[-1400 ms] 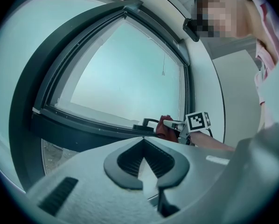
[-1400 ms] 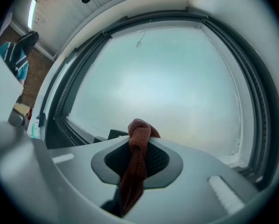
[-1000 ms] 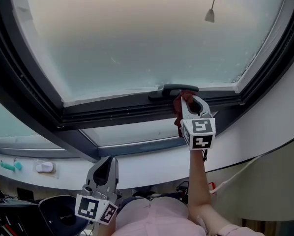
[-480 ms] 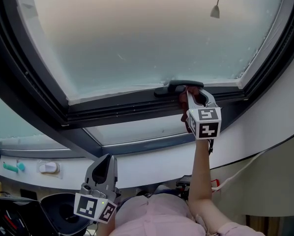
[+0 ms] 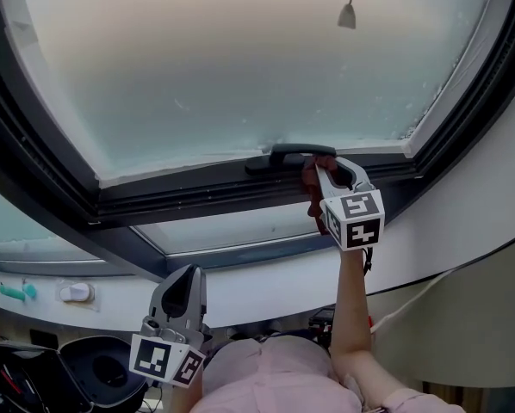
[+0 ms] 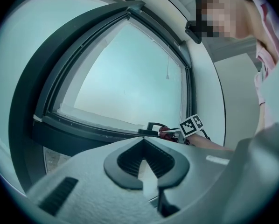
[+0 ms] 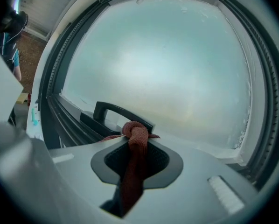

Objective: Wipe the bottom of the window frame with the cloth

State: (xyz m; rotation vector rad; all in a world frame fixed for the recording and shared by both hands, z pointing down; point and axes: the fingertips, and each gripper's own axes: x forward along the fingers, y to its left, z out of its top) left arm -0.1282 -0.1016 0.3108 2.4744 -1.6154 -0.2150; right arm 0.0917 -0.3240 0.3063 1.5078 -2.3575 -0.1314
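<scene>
My right gripper (image 5: 320, 169) is raised to the bottom bar of the dark window frame (image 5: 197, 196), shut on a reddish-brown cloth (image 5: 313, 181). In the right gripper view the cloth (image 7: 136, 139) bunches out past the jaws, just right of the black window handle (image 7: 116, 114). That handle (image 5: 290, 155) sits directly left of the gripper in the head view. My left gripper (image 5: 183, 287) hangs low near my body, well below the frame, shut with nothing in it. The left gripper view looks across at the window, with the right gripper (image 6: 172, 130) far off at the handle (image 6: 152, 126).
Frosted glass (image 5: 240, 67) fills the frame, and a pull cord weight (image 5: 348, 15) hangs at the top. A second lower pane (image 5: 232, 229) lies under the bar. White sill (image 5: 266, 286) curves below, with a teal object (image 5: 12, 292) and a white object (image 5: 75, 292) at far left.
The right gripper with the cloth has stayed at the handle on the bottom bar, shifting slightly along it as the head view moved. The left gripper has stayed low.
</scene>
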